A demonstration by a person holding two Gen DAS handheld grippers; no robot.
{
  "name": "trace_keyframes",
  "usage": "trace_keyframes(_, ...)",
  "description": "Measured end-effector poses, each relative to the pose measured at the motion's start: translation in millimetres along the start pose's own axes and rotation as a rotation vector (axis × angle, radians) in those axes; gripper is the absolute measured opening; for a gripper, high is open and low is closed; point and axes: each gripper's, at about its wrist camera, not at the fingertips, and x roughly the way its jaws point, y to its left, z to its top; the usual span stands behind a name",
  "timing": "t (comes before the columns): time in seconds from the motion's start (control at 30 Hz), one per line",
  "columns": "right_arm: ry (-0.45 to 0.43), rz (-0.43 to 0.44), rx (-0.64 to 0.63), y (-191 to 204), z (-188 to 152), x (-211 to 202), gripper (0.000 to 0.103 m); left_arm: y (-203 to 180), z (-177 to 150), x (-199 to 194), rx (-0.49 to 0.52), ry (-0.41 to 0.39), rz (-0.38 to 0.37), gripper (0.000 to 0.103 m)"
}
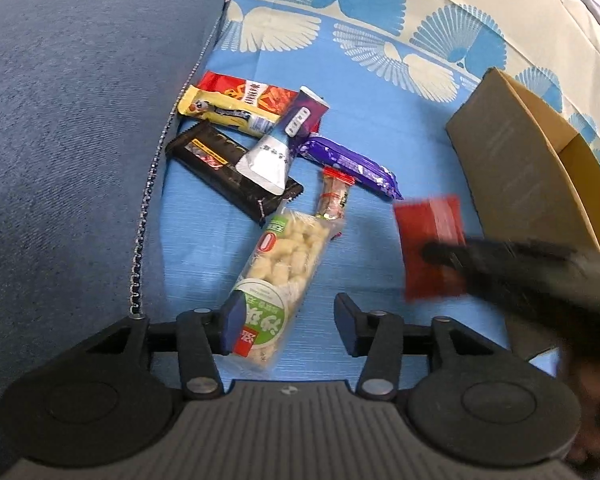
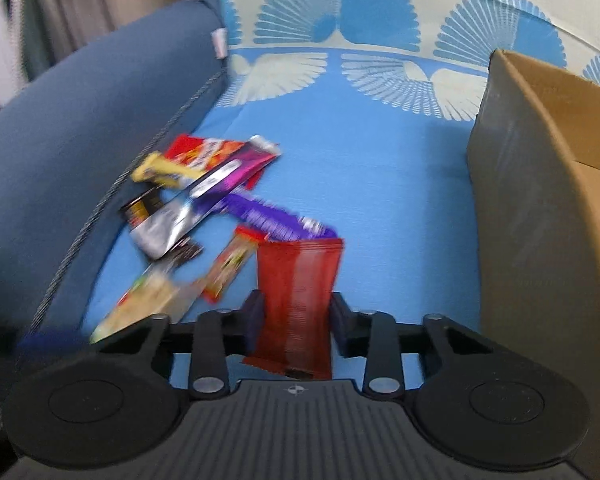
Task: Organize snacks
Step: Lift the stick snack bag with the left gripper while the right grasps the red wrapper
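Several snack packets lie in a pile on the blue bedsheet (image 1: 203,248): a clear puffed-corn pack (image 1: 283,256), a black bar (image 1: 227,168), a silver-purple pouch (image 1: 283,140), a yellow bar (image 1: 223,110), a purple bar (image 1: 352,164). My left gripper (image 1: 287,328) is open, its left finger over the corn pack's near end. My right gripper (image 2: 295,320) is shut on a red packet (image 2: 300,292), held above the sheet; it shows blurred in the left wrist view (image 1: 432,248). A cardboard box (image 2: 548,208) stands open to the right.
A dark blue cushion (image 1: 67,140) with a beaded edge borders the pile on the left. The sheet's cream part with blue fan prints (image 2: 340,28) rises behind. The box also shows at right in the left wrist view (image 1: 516,168).
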Motion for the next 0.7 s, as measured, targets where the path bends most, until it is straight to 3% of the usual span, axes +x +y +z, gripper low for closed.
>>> trace_keyframes(0.07, 0.017, 0.044, -0.047, 2, -14, -21, 0.025, -2, 0, 1, 0.015, 0.004, -0.001, 0.061)
trace_keyframes(0.17, 0.041, 0.084, -0.088, 1, -39, -46, 0.025, -4, 1, 2, 0.018, 0.011, -0.006, 0.062)
trace_keyframes(0.27, 0.059, 0.064, -0.078, -3, -60, -51, 0.025, -1, 2, 2, -0.012, 0.011, -0.004, 0.062)
trace_keyframes(0.33, 0.047, 0.05, -0.051, -7, -65, -49, 0.031, -3, 2, 2, -0.007, 0.015, 0.0, 0.062)
trace_keyframes(0.4, 0.028, 0.038, -0.044, -6, -65, -46, 0.057, -6, 2, 2, 0.009, 0.016, 0.008, 0.062)
trace_keyframes(0.47, 0.02, 0.02, -0.052, -3, -64, -40, 0.068, -8, 2, 2, 0.02, 0.018, 0.017, 0.062)
trace_keyframes(0.7, 0.058, -0.007, -0.077, 22, -55, -6, 0.068, -12, 2, 6, 0.042, 0.021, 0.035, 0.068)
